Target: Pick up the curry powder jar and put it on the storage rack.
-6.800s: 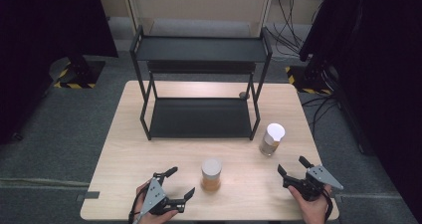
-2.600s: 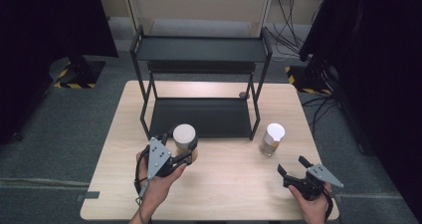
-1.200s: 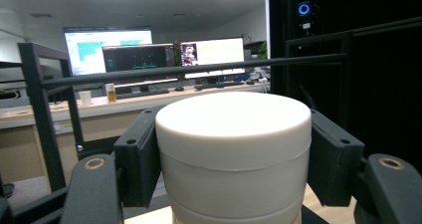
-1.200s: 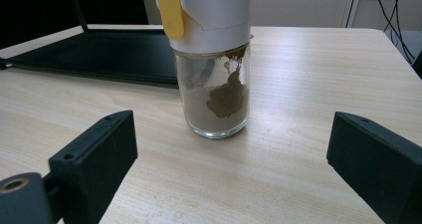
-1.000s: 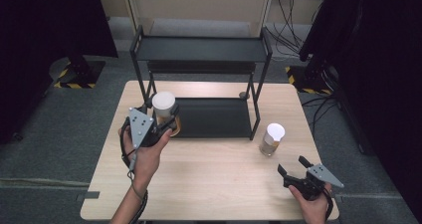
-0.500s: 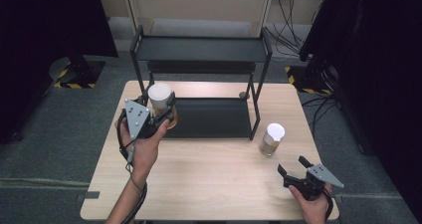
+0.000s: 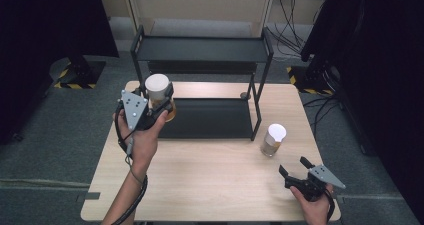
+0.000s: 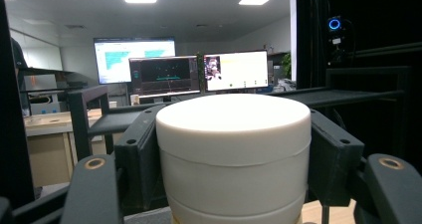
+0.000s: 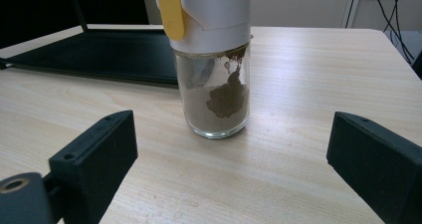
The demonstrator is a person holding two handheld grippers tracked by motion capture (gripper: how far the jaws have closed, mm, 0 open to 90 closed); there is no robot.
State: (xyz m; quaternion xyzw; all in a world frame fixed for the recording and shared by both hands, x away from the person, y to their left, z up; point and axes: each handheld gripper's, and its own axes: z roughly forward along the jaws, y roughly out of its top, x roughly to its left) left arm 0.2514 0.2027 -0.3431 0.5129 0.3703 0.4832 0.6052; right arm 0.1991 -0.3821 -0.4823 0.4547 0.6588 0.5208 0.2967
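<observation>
Jaws of the left gripper (image 7: pixel 162 101) are clamped on the white-lidded jar (image 7: pixel 159 91), one black pad on each side of the lid; the left gripper view shows both pads pressed flat against the white lid (image 8: pixel 234 134). Jaws of the right gripper (image 7: pixel 294 168) stand wide apart w/ nothing between them; in the right gripper view the pads flank open tabletop (image 9: pixel 308 149).

Changes vs. earlier frames:
- Approx. 7 s back, the jar stood on the tabletop near the front edge, centre, w/ the left gripper beside it at the front-left.
- Jar has since been picked up and carried toward the back-left corner. It is now held off the tabletop (image 7: pixel 210 185), at the left end of the black rack (image 7: pixel 200 50), over the left edge of the rack's lower shelf (image 7: pixel 210 117).
- Over the last half second the left hand (image 7: pixel 142 135) shifted only slightly.
- Right gripper unchanged: same spot at the front-right corner, resting in the right hand (image 7: pixel 312 205).
- Second jar (image 7: pixel 272 140) unchanged: standing on the tabletop, right of centre, just off the rack's front-right leg.

Orientation of held jar:
- Long axis approx. vertical, lid up, amber contents at the bottom.
- Lid top level in the left gripper view.

Second jar: upright, white cap (image 9: pixel 209 10) w/ a yellow tab, brown powder in the glass body, directly ahead of the right gripper and apart from its pads.
</observation>
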